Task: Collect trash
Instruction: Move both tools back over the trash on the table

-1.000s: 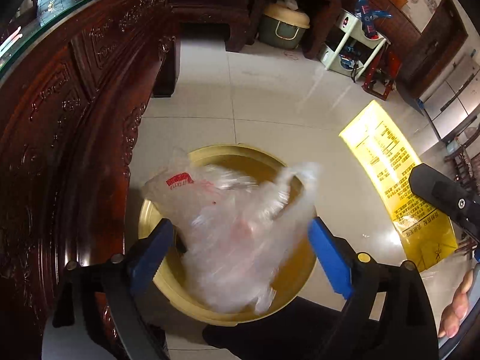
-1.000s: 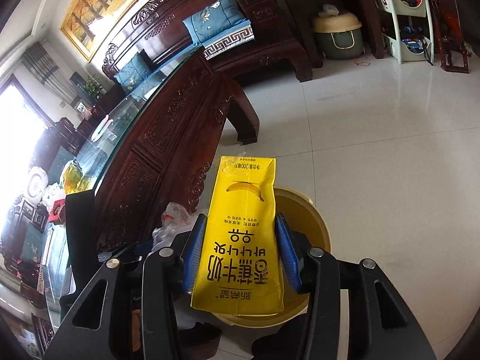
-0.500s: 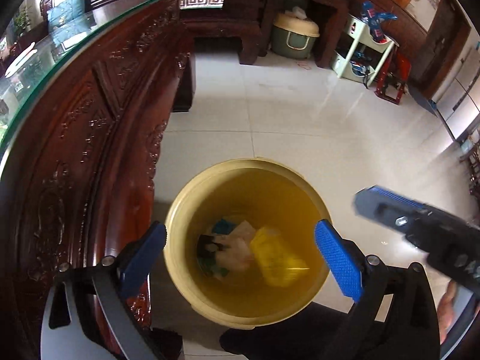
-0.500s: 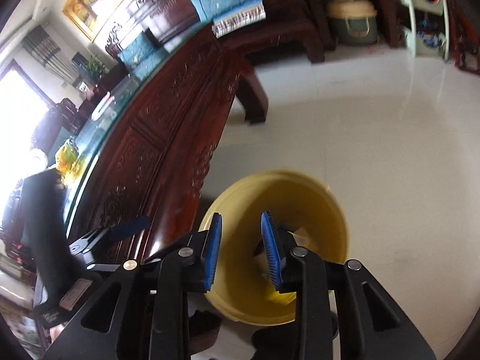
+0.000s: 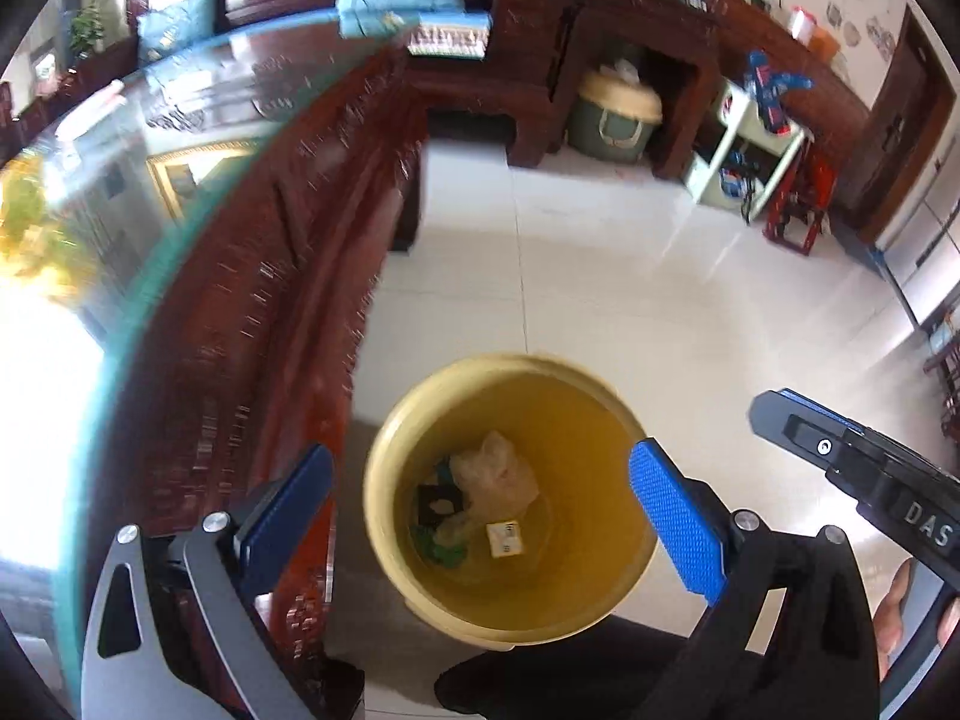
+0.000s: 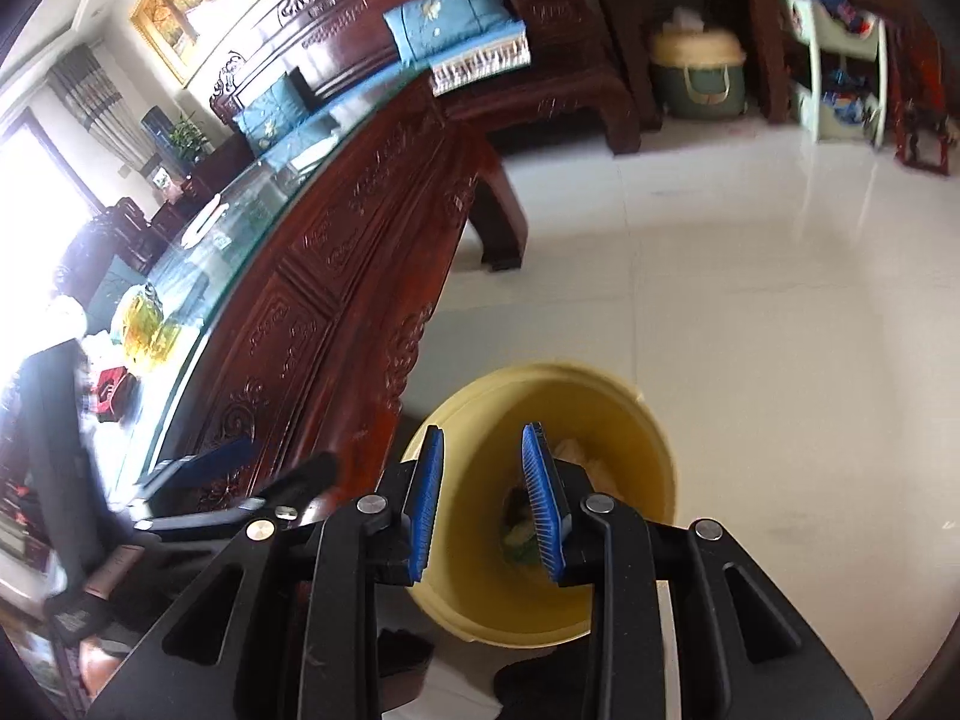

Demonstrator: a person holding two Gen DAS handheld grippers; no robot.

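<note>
A: Bucket (image 5: pixel 606 396) first: yellow, round, standing on the pale tiled floor (image 5: pixel 630 276) just beside the carved dark wooden table (image 5: pixel 240 324), below both tools.

B: And the trash?

A: At the bucket's bottom. A crumpled clear plastic bag (image 5: pixel 495 471) lies on top, with a small yellow carton (image 5: pixel 504 539) beside it toward the near side and darker scraps (image 5: pixel 438 504) to its left.

B: How does the left tool (image 5: pixel 480 498) stand?

A: Jaws spread as wide as they go, nothing between the blue pads, touching nothing. In its own view the bucket's mouth shows between them from above.

B: The right tool (image 6: pixel 483 480)?

A: Its jaws have just been closing and stand at a narrow gap, pads apart, with nothing held. Through the gap you see the bucket's inner wall. From the left wrist view its black body juts in at the right edge, with a hand's fingers (image 5: pixel 894 612) wrapped on the handle below.

B: Anything on the table?

A: A glass top with a yellowish glass object (image 6: pixel 144 324) at the left; blur hides its shape.
</note>
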